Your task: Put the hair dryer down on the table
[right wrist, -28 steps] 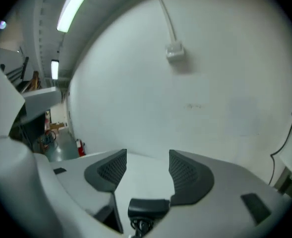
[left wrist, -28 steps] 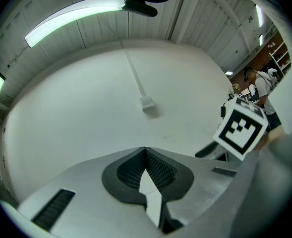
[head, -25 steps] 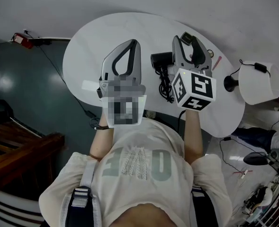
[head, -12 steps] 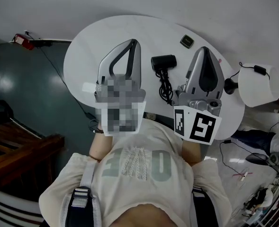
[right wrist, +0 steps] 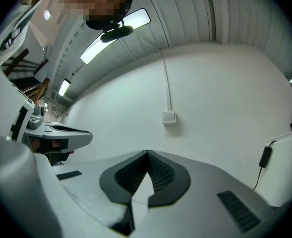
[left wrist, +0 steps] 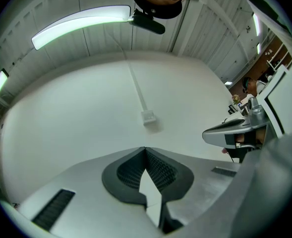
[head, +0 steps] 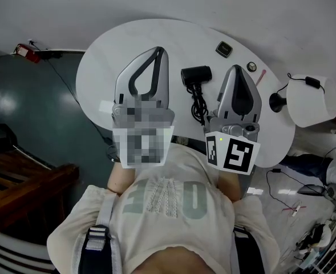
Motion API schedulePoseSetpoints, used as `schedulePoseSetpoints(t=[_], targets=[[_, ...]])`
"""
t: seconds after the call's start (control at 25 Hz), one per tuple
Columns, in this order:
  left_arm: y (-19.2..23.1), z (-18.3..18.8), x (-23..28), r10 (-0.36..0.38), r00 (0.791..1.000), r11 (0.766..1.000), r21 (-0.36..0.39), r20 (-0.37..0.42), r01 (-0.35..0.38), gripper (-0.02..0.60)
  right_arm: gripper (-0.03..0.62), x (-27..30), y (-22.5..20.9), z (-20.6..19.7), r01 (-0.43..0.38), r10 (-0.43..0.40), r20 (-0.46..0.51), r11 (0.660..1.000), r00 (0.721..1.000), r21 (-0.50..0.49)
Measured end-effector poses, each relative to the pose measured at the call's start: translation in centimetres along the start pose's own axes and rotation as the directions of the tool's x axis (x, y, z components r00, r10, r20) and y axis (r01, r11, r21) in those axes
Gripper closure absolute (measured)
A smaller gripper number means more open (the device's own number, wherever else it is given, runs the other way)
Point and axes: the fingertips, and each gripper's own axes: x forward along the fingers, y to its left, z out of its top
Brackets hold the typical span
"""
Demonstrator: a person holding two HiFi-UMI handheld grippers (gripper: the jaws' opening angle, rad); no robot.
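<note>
A black hair dryer (head: 196, 75) lies on the white oval table (head: 116, 44) with its coiled cord (head: 199, 104) trailing toward me. My left gripper (head: 161, 51) hovers to its left, shut and empty. To the dryer's right, my right gripper (head: 234, 68) is also shut and empty, apart from it. In the left gripper view the left gripper (left wrist: 145, 148) has its jaws meeting at the tip against a bare wall. The right gripper view shows the right gripper (right wrist: 147, 152) with its tips together the same way. Neither gripper view shows the dryer.
A small dark square object (head: 225, 49), a small round item (head: 251, 67) and a pink pen (head: 260, 76) lie at the table's far right. A lamp with a white shade (head: 312, 100) stands at the right edge. A wall switch (right wrist: 169, 117) faces both grippers.
My right gripper has drawn back from right beside the hair dryer toward me and levelled out. The dryer stays on the table. The left gripper has barely shifted.
</note>
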Motion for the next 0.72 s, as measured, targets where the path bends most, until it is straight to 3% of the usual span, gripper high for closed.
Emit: schedulePoseSetpoints(t=[0.72], targets=[[-0.13,0.26,-0.66,0.01,1.0,1.0,0.004,0.003,-0.01,0.575,0.591,-0.28,0.04,-0.23,-0.015,0.015,-0.019,1.0,1.0,0.0]])
